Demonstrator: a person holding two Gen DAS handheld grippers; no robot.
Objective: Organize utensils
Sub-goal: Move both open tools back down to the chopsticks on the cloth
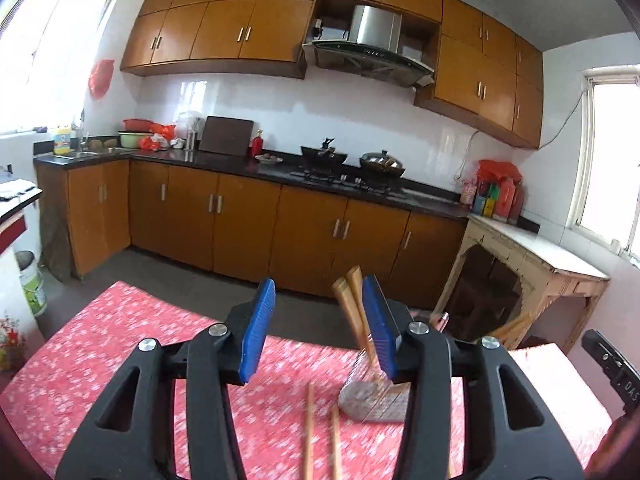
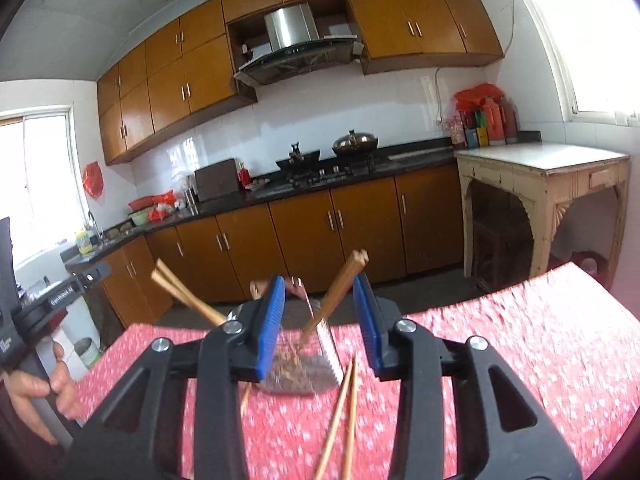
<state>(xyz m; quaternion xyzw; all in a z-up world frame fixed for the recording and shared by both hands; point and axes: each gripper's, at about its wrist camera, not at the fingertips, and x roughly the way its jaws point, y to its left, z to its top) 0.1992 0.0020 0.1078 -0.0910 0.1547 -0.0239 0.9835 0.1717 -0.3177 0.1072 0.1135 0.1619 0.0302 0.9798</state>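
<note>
A clear glass holder [image 1: 374, 398] stands on the red flowered tablecloth [image 1: 100, 360] and holds several wooden chopsticks [image 1: 352, 304] leaning outward. Two loose chopsticks [image 1: 322, 440] lie on the cloth in front of it. My left gripper [image 1: 320, 332] is open and empty above the cloth, just left of the holder. In the right wrist view the holder [image 2: 304, 364] sits between my open, empty right gripper's [image 2: 320, 320] blue pads, with chopsticks [image 2: 336, 292] leaning in it and two loose chopsticks [image 2: 344, 416] lying on the cloth [image 2: 540, 340] below.
The table's far edge drops to the floor before brown kitchen cabinets [image 1: 240, 216]. A worn wooden side table [image 2: 540, 184] stands at the right. The left gripper's handle and the hand holding it [image 2: 36, 360] show at the left of the right wrist view.
</note>
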